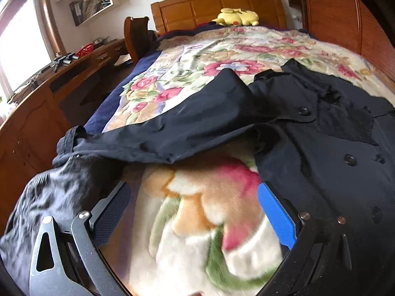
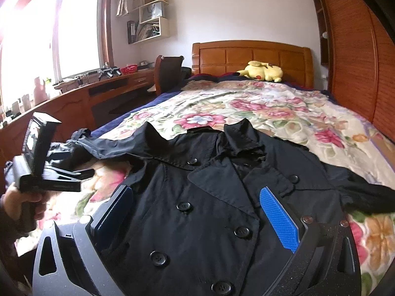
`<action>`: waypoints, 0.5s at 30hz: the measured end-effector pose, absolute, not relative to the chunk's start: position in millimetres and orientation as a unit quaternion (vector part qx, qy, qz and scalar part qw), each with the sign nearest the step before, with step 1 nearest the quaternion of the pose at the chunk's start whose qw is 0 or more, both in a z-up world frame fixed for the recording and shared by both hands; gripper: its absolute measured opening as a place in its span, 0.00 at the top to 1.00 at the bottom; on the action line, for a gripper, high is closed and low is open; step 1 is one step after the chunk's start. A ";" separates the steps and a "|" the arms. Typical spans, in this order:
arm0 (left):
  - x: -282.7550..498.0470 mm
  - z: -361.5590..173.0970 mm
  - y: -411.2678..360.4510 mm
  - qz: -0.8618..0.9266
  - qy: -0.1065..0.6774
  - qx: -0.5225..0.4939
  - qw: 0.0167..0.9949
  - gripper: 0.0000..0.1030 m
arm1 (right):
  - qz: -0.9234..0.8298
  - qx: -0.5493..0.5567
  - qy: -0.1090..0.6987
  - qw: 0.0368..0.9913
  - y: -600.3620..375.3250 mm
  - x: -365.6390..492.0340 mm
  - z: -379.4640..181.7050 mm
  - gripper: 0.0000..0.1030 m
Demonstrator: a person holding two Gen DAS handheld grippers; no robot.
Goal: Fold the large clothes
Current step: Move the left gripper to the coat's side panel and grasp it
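Observation:
A black double-breasted coat (image 2: pixel 209 197) lies front-up on the floral blanket (image 2: pixel 284 113) of the bed. It also shows in the left wrist view (image 1: pixel 321 153), its left sleeve (image 1: pixel 160 133) stretched out toward the bed's left edge. My left gripper (image 1: pixel 195 197) is open over bare blanket just below that sleeve, holding nothing. It appears in the right wrist view (image 2: pixel 81 172) at the far left, held in a hand. My right gripper (image 2: pixel 197 197) is open above the coat's buttoned front, its fingers apart on either side of the lapel area.
A wooden headboard (image 2: pixel 251 59) and a yellow plush toy (image 2: pixel 264 71) are at the far end of the bed. A wooden desk (image 2: pixel 103 86) with a chair (image 2: pixel 167 71) runs along the left. A wooden wardrobe (image 2: pixel 358 61) stands on the right.

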State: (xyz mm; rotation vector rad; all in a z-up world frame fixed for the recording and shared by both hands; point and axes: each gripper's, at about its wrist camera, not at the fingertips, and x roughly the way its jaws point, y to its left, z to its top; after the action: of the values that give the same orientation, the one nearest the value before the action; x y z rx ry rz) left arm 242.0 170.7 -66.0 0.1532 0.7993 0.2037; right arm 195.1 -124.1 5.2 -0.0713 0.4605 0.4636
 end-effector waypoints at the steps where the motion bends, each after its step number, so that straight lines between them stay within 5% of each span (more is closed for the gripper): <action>1: 247.2 -67.6 172.3 0.101 0.391 0.079 0.912 0.02 | 0.228 -0.037 0.225 0.947 -125.9 195.3 5.7 0.01; 15: 317.8 -101.9 205.2 0.170 0.466 0.126 0.859 0.21 | 0.229 -0.040 0.270 0.934 -117.1 224.2 -4.3 0.01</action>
State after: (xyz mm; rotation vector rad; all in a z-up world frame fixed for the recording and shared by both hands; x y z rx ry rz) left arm 317.8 205.2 -101.9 0.2636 0.9774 0.3572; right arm 224.2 -117.1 -4.3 -0.0820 0.5513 0.4684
